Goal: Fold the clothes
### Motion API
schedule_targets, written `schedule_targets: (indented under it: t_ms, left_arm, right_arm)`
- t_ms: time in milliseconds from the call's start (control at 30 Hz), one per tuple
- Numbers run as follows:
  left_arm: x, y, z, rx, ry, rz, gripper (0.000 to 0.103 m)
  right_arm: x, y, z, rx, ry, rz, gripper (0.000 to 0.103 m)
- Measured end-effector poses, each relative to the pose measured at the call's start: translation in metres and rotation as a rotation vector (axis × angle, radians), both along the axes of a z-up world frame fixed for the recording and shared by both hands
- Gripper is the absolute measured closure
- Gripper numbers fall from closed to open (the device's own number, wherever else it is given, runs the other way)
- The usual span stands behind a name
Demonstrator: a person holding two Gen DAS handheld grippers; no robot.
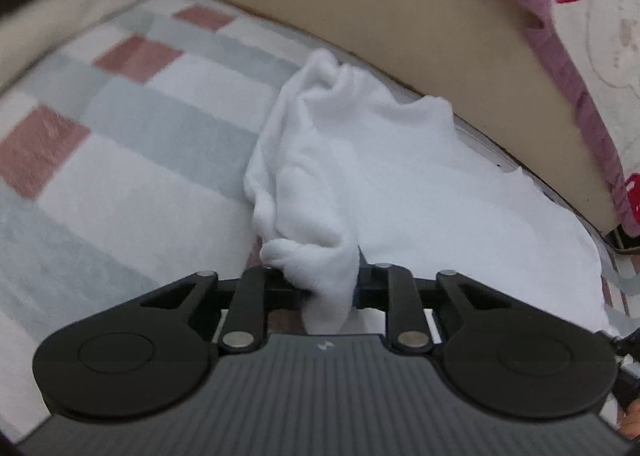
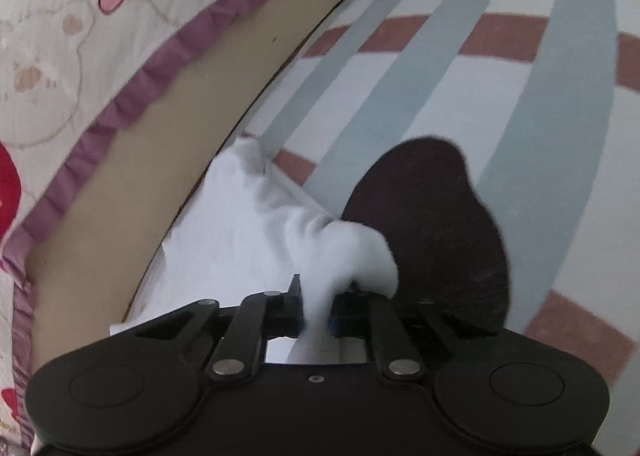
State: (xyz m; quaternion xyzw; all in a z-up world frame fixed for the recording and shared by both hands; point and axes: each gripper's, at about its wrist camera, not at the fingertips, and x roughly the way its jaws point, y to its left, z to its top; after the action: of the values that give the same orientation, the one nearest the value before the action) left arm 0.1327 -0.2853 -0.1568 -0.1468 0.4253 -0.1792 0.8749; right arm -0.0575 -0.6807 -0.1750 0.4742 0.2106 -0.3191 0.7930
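While both grippers clamp fabric, the white garment hangs bunched between them rather than lying flat. Left gripper: jaws pinched tight on a gathered wad of one end, cloth spilling out over and below them. Right gripper: same story, jaws closed on a twisted tail of the other end, with a puff of cloth bulging out just past them.

Reason for the hold, as I read it: two edge grips let the cloth be spread taut and laid out flat before any fold. Both grips look like bunched handfuls, not clean corners, so it may come out creased.

Garment location: on the checked blanket, hard against the beige bed panel. Most of it is still resting on the surface; only the pinched ends are raised.

Axis: the long axis runs alongside the beige panel, from one gripper to the other. In the left view it stretches from the jaws up and away to a peaked fold near the panel; in the right view it tapers to a far corner touching the panel base.

Beyond: a dark garment lies just beside the white one, on the blanket. Farthest out, a quilt with a purple frill drapes over the panel top.
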Motion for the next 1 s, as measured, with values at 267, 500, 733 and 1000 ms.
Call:
schedule_targets:
  t_ms: [267,500,733,1000]
  left_arm:
    - [-0.02,0.03,0.051,-0.032,-0.015,-0.025,0.094]
    - [-0.064,0.054,0.074,0.018,0.027,-0.143,0.094]
    - [-0.082,0.043,0.041,0.183,0.113,-0.161,0.088]
    - [-0.092,0.057,0.089,0.207,0.044,-0.166,0.08]
  right_arm:
    - [-0.014,0.007,0.048,-0.032,0.046,0.082,0.095]
    - [-0.024,0.017,0.085,-0.133,0.295,0.325,0.095]
    - [-0.055,0.012,0.081,-0.005,0.313,0.295,0.09]
    - [-0.075,0.024,0.125,-0.265,0.371,0.09,0.071]
